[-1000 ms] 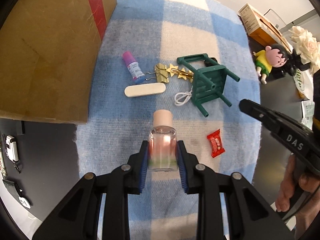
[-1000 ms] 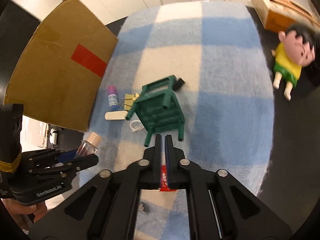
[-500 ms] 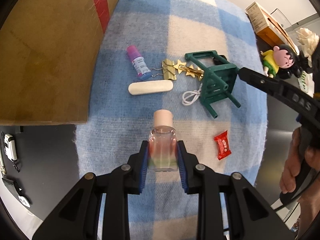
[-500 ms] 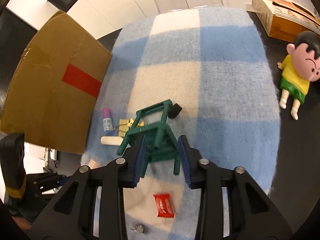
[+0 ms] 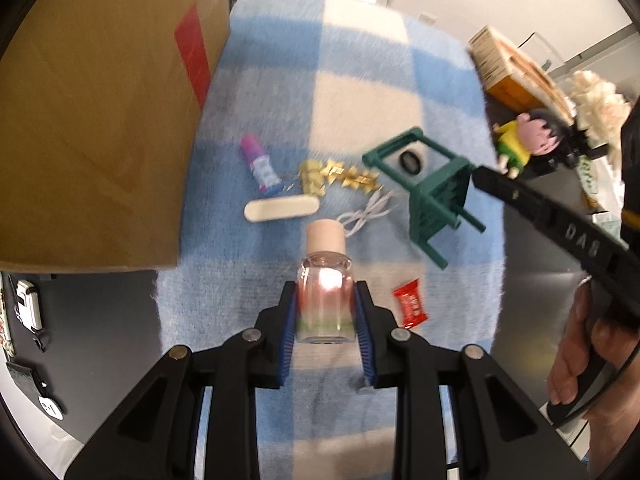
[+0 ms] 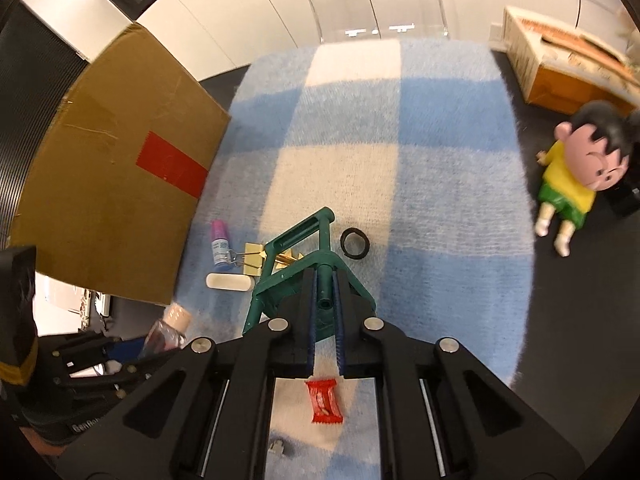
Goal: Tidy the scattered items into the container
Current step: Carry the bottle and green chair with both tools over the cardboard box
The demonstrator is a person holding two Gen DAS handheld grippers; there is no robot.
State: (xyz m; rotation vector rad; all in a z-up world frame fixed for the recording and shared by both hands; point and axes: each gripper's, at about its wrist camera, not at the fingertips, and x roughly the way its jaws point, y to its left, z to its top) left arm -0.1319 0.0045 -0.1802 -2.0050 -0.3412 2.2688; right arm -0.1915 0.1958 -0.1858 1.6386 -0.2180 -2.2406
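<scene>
Left tongs (image 5: 325,312) clamp a clear cork-capped bottle (image 5: 325,280) above the blue-and-cream checked blanket (image 5: 360,92), cardboard box (image 5: 92,120) to their left. Right tongs (image 6: 325,300) have just closed onto one leg of the tipped green toy stool (image 6: 298,272), pads pressing it. On the blanket: red candy wrapper (image 6: 324,400) just below those tongs, purple-capped tube (image 5: 260,164), gold clips (image 5: 336,172), white stick (image 5: 280,208), black ring (image 6: 355,243) beside the stool.

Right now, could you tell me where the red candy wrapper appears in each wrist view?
Left wrist: red candy wrapper lies lower right of centre, right of the held bottle.
Right wrist: it lies bottom centre, below the closed fingers.
Shared landmark: green toy chair.
</scene>
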